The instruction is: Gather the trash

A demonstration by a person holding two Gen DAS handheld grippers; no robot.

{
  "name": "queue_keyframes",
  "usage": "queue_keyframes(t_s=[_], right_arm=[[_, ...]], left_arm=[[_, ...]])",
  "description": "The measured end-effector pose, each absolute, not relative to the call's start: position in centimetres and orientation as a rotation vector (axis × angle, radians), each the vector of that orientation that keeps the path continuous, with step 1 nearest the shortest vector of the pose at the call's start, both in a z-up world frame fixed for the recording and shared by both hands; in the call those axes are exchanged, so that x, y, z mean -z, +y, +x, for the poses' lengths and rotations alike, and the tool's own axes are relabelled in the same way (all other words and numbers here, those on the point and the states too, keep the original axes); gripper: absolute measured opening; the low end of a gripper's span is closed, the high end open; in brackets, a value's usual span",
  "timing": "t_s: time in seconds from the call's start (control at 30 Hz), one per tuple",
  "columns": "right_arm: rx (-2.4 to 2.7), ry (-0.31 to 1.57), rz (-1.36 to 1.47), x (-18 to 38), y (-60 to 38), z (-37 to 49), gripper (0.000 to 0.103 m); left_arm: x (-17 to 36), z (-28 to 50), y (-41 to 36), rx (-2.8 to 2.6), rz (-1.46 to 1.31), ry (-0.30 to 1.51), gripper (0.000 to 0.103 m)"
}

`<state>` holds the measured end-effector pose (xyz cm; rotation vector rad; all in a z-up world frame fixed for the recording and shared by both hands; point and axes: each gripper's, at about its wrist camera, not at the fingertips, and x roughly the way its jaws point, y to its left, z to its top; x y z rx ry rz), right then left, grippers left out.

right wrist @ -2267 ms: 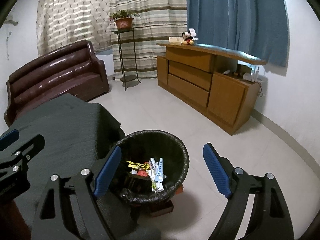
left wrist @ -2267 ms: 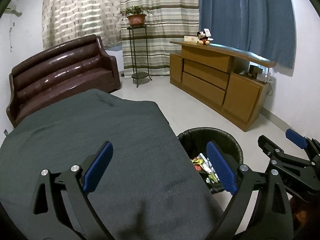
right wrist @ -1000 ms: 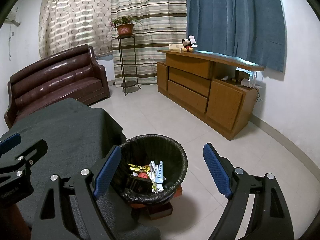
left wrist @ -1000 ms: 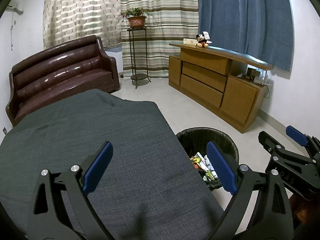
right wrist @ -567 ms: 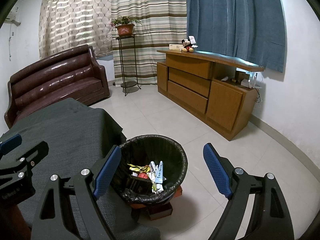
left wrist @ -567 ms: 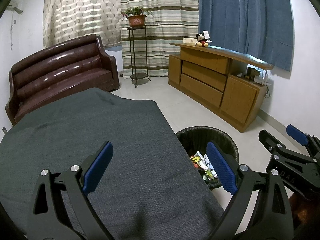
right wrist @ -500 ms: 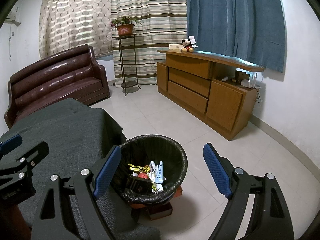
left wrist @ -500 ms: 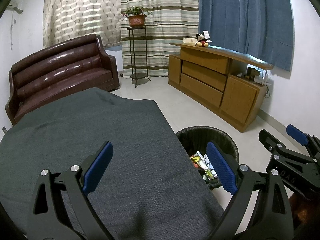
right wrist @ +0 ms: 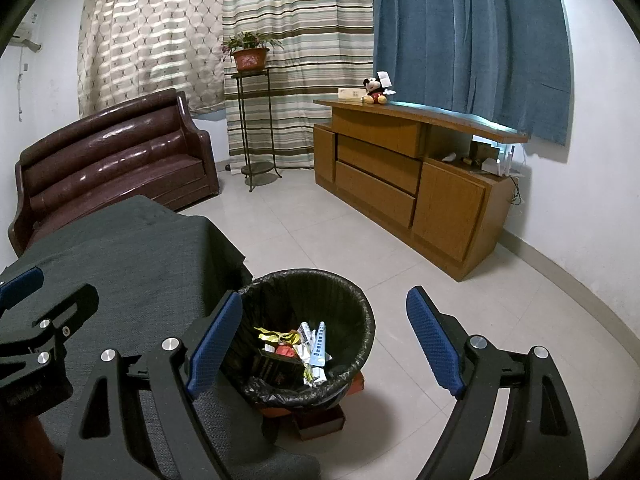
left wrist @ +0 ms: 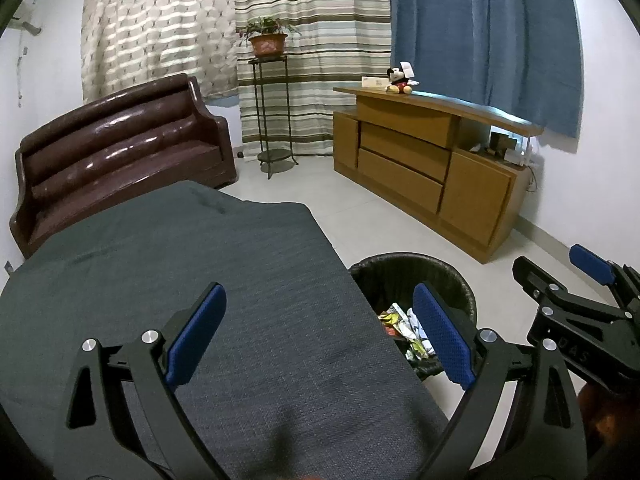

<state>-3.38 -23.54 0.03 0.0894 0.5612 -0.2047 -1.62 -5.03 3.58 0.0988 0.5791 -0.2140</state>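
Observation:
A round bin lined with a black bag (right wrist: 352,300) stands on the floor beside the dark grey cloth-covered table (right wrist: 132,256). Inside it lie wrappers, a white tube and a dark packet (right wrist: 296,346). My right gripper (right wrist: 324,334) hovers over the bin, open, with nothing between its blue pads. In the left wrist view my left gripper (left wrist: 316,330) hangs open over the table's cloth (left wrist: 200,264), holding nothing. The bin (left wrist: 404,274) shows past its right finger, and the right gripper's fingers (left wrist: 592,266) appear at the far right.
A brown leather sofa (right wrist: 112,160) stands behind the table. A plant stand (right wrist: 252,120) is by the striped curtain. A wooden sideboard (right wrist: 400,176) with a plush toy (right wrist: 374,90) lines the right wall. A small red-brown box (right wrist: 320,420) sits under the bin. Pale tiled floor (right wrist: 400,272) lies between.
Over the last second nothing has visibly moved. Since the earliest frames both views have pulled back and up slightly from the bin.

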Motion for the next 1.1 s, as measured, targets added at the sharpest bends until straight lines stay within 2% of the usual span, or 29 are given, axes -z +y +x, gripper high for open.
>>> queue_keyframes(t_s=[1.1], right_arm=[[0.206, 0.561, 0.088, 0.2, -23.3, -3.5, 0.082]], left_arm=[[-3.8, -1.8, -6.1, 0.244, 0.098, 0.574, 0.094]])
